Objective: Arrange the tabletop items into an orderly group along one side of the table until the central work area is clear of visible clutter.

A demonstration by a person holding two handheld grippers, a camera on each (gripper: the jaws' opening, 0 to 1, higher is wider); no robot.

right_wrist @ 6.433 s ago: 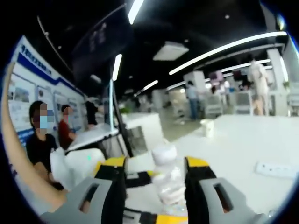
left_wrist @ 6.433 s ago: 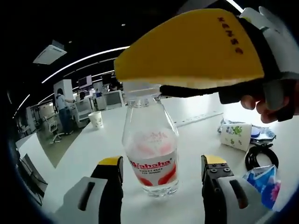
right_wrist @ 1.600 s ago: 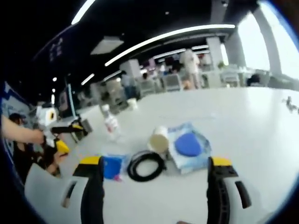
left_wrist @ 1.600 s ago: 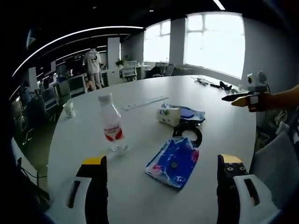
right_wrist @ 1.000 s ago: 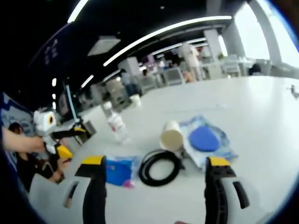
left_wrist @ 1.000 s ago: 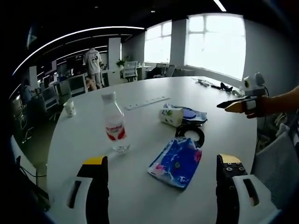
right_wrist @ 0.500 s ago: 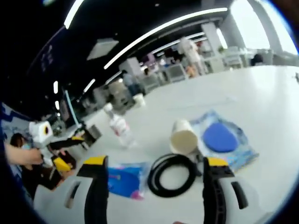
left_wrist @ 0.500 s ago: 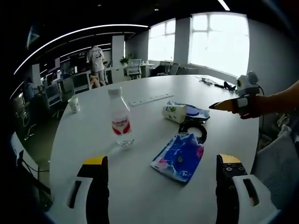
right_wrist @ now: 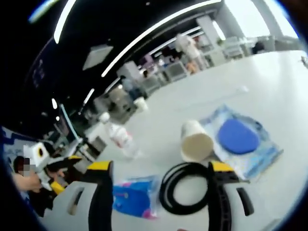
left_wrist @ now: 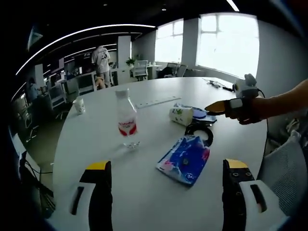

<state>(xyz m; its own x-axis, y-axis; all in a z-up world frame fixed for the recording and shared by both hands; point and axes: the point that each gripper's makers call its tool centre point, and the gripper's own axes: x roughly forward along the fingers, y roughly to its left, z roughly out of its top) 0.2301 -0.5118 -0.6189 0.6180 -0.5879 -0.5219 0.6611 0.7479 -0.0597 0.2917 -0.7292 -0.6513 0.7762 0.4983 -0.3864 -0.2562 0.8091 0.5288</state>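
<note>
On the white round table (left_wrist: 96, 144) ahead of my left gripper (left_wrist: 163, 190), jaws wide and empty, stands a clear bottle (left_wrist: 127, 122) with a red label (lettering too small to read). Beside it lie a blue packet (left_wrist: 185, 159), black cable coil (right_wrist: 185, 187) and tipped paper cup (right_wrist: 196, 141); my right gripper (right_wrist: 156, 195) hangs open over them

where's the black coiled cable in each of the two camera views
Left gripper view: the black cable lies right of centre, beyond the blue packet and just in front of the paper cup.
Right gripper view: the cable lies low in the middle, between the jaws of the right hand-held gripper.
Shared landmark: the water bottle, standing apart.
</note>
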